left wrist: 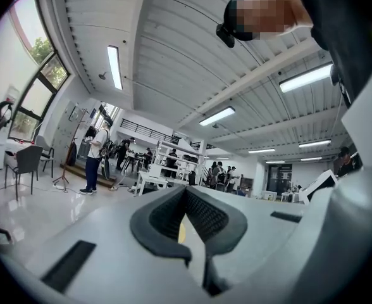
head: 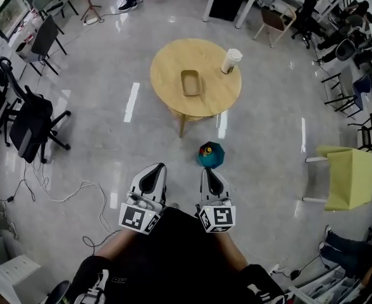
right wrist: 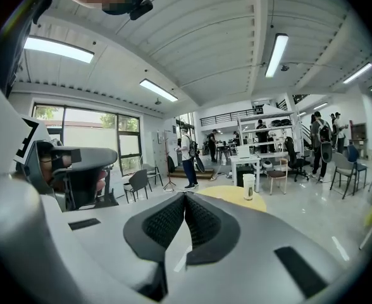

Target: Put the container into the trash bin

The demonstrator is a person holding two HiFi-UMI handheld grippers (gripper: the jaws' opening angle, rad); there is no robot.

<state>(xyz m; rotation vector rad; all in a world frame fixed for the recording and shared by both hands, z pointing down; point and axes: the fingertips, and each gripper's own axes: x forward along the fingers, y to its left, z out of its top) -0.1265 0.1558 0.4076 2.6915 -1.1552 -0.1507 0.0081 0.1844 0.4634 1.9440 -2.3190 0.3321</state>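
Observation:
A shallow brown container (head: 190, 82) lies on the round wooden table (head: 167, 68), beside a white lidded cup (head: 231, 60). On the floor just in front of the table stands a small teal trash bin (head: 210, 154) with something in it. Both grippers are held close to my body, well short of the table and pointing toward it. My left gripper (head: 155, 170) has its jaws together with nothing between them, also seen in its own view (left wrist: 186, 192). My right gripper (head: 211, 173) is shut and empty, just short of the bin. Its own view (right wrist: 185, 198) shows the table (right wrist: 227, 195) and cup (right wrist: 249, 186) ahead.
Black office chairs (head: 31, 122) stand at the left, with cables (head: 66, 195) trailing over the glossy floor. A yellow-green chair (head: 349, 177) is at the right. Desks, more chairs and several people fill the back of the room.

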